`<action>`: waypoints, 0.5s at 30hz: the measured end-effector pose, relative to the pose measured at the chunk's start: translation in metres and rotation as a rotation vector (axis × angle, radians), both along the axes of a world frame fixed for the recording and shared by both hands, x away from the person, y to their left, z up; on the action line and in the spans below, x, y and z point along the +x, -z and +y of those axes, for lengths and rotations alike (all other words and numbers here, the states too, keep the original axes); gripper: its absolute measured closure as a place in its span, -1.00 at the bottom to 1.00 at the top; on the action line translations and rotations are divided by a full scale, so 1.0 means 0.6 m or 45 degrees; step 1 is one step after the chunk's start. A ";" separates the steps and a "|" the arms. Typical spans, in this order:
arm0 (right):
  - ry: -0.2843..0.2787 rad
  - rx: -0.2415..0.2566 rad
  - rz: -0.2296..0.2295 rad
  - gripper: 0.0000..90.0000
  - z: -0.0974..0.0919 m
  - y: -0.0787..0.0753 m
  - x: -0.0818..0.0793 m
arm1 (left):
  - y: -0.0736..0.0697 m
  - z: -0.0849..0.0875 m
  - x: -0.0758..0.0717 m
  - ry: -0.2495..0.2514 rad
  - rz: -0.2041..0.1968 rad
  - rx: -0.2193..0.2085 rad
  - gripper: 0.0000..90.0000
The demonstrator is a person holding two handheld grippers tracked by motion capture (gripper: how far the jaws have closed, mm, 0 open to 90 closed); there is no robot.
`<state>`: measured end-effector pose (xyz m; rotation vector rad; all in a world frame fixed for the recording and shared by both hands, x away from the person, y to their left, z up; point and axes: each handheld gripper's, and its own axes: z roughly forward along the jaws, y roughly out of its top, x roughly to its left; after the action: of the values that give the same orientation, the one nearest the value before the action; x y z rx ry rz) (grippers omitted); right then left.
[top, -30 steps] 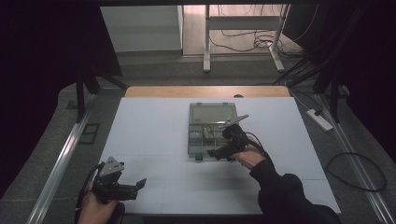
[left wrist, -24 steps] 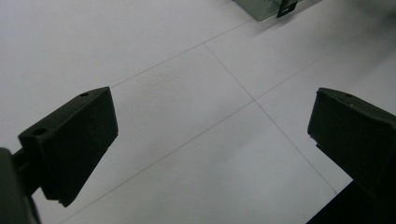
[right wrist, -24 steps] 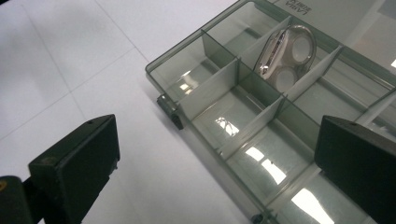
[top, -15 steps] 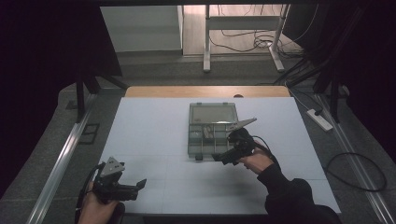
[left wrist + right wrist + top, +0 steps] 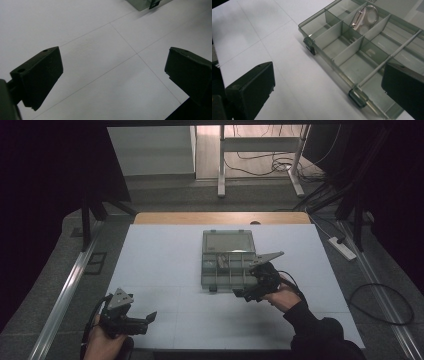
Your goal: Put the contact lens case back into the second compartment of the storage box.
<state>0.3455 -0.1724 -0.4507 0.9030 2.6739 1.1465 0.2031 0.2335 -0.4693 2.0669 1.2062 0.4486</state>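
1. A translucent grey plastic compartment box (image 5: 229,261) with its lid open is seen lying flat near the middle of the white table (image 5: 160,255).
2. The right gripper (image 5: 245,294) is held at the box's near right corner, just beside its front edge; in the high view contact with the box cannot be told.
3. Its jaws are spread wide, with nothing held between them.
4. In the right gripper view, the box's front wall and its two small dark latches (image 5: 310,45) are seen between and ahead of the jaws, with the right jaw over the nearest compartments.
5. A round silvery metal object (image 5: 365,17) is seen lying in a far compartment of the box, well away from the jaws.
6. The left gripper (image 5: 148,318) is held low at the near left of the table, well apart from the box.
7. Its jaws are likewise spread, with bare table surface between them.
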 end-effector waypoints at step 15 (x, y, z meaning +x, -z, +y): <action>0.041 -0.002 -0.008 -1.00 -0.036 -0.005 -0.021 | 0.000 0.001 0.000 -0.014 0.002 -0.005 -0.96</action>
<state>0.3326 -0.1938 -0.4479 0.9364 2.6448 1.1391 0.2031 0.2341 -0.4694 2.0591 1.2186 0.4496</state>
